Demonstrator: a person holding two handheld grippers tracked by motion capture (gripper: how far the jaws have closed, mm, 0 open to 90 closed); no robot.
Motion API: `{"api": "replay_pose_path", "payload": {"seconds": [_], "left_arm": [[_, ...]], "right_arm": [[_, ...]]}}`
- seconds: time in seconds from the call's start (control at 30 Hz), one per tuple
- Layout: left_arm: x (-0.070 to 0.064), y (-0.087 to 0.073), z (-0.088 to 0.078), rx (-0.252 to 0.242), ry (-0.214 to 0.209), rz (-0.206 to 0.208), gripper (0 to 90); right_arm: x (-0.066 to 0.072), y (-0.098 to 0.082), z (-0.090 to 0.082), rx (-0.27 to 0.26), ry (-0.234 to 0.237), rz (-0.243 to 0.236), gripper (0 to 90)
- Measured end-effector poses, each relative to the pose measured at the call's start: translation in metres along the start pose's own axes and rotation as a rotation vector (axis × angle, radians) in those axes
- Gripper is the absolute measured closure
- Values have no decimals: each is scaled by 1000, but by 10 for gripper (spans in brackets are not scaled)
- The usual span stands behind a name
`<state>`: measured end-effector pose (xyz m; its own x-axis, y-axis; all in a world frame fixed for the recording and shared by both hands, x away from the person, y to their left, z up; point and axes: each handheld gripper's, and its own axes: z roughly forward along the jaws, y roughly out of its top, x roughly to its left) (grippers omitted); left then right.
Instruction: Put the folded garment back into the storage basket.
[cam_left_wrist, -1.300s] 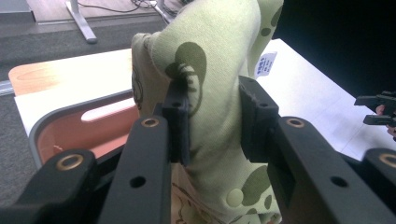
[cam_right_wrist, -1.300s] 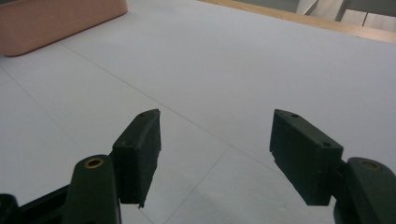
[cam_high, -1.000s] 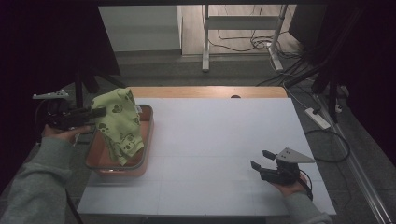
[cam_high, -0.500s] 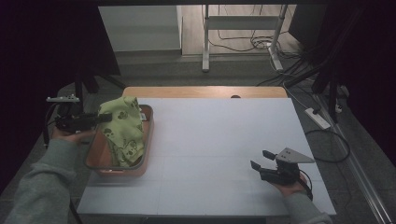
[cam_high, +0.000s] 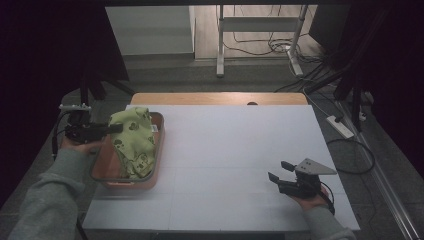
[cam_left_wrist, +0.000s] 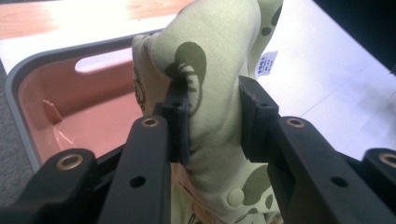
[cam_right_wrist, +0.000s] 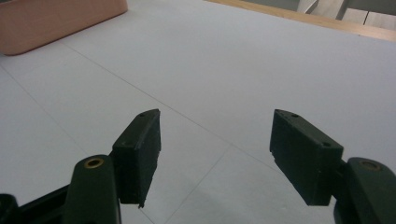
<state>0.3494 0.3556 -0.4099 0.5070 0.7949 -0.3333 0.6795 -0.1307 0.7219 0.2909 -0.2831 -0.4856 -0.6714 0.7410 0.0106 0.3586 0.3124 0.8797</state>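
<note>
lowered green cloth (cam_high: 131, 141) into orange basket (cam_high: 159, 150), left tool (cam_high: 116, 129) clamping it; right tool (cam_high: 280, 171) wide, idle

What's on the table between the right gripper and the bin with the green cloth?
Nothing: in the high view, bare white table runs from the right gripper to the bin holding the green cloth.

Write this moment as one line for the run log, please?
left gripper: shut on cloth | cloth: partly in bin | right gripper: open, over table | phase: cloth over bin
</note>
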Motion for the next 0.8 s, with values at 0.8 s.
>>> {"api": "replay_pose_path", "payload": {"seconds": [0.8], "left_arm": [[9,-4,27,68,47,-46,680]], "right_arm": [[0,0,1,3,-1,0,342]]}}
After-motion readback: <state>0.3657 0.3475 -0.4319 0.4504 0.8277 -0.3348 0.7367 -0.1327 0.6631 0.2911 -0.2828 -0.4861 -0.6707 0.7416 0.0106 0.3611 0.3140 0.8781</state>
